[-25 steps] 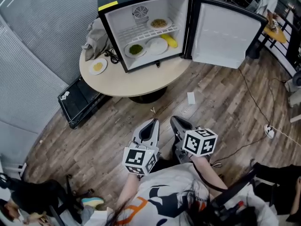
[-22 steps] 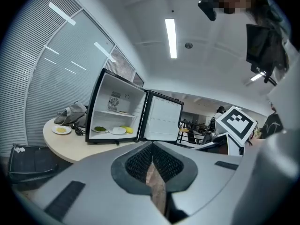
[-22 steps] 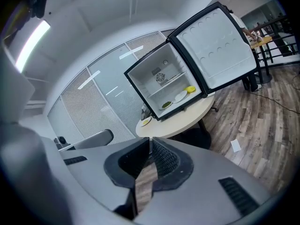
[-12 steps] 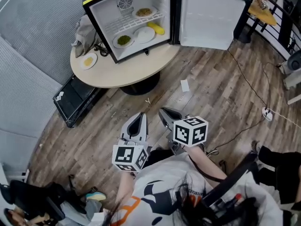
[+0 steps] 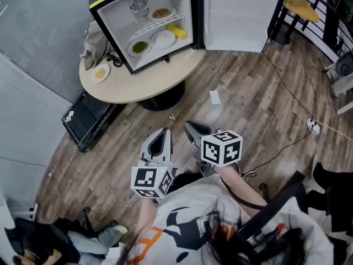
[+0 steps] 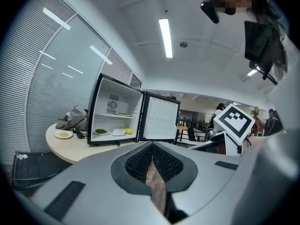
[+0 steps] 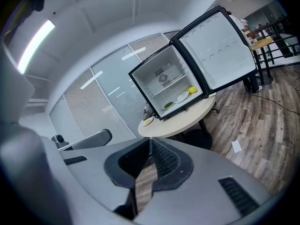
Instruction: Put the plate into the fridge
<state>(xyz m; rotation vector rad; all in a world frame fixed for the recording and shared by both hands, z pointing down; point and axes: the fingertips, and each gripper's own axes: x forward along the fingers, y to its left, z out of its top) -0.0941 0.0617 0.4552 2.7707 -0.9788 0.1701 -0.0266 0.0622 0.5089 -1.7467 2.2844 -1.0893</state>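
A small plate with yellow food (image 5: pixel 100 73) sits on the round table (image 5: pixel 149 87), left of the open mini fridge (image 5: pixel 144 24). It also shows in the left gripper view as the plate (image 6: pixel 63 134) and in the right gripper view as the plate (image 7: pixel 148 121). Three plates and a yellow item lie on the fridge shelves. My left gripper (image 5: pixel 162 134) and right gripper (image 5: pixel 191 127) hang side by side over the wooden floor, close to the body and far from the table. Both are shut and hold nothing; the left gripper (image 6: pixel 151 146) and right gripper (image 7: pixel 150 142) point toward the fridge.
The fridge door (image 5: pixel 237 15) stands swung open to the right. A grey bag (image 5: pixel 91 37) and cables lie beside the fridge on the table. A black crate (image 5: pixel 88 117) sits on the floor left of the table. A paper scrap (image 5: pixel 214 97) and a cord (image 5: pixel 289 95) lie on the floor.
In the head view the table and fridge have shifted left and slightly up. Both grippers stay shut, side by side near the body.
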